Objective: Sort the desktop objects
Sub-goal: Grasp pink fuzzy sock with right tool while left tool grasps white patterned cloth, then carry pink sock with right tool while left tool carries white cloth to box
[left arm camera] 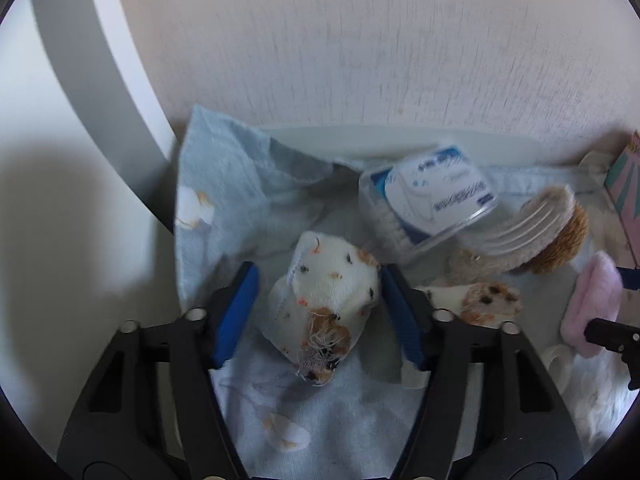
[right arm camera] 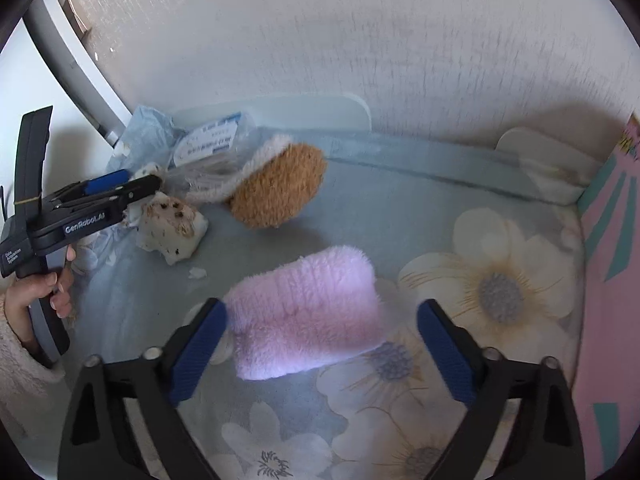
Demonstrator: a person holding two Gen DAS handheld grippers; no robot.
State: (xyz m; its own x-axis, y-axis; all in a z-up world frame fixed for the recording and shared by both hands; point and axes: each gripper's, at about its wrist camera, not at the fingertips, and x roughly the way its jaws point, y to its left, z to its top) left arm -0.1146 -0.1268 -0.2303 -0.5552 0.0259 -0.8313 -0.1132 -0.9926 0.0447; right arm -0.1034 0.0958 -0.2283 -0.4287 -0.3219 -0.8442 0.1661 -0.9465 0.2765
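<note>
The left gripper stands narrow around a white spotted cloth bundle; its right pad seems to touch, the left pad stands apart. Lower frame, the right gripper gapes wide around a pink fluffy cloth, pads clear. A clear plastic box overlaps the brown plush. The pink carton is cut off at right.

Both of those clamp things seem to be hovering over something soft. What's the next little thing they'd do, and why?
Probably close both and lift. The left gripper already straddles the white spotted cloth bundle, its right pad about touching, the left one apart. The right gripper has the pink fluffy cloth between wide-open jaws, with clear gaps on both sides. Neither yet grips anything.
</note>
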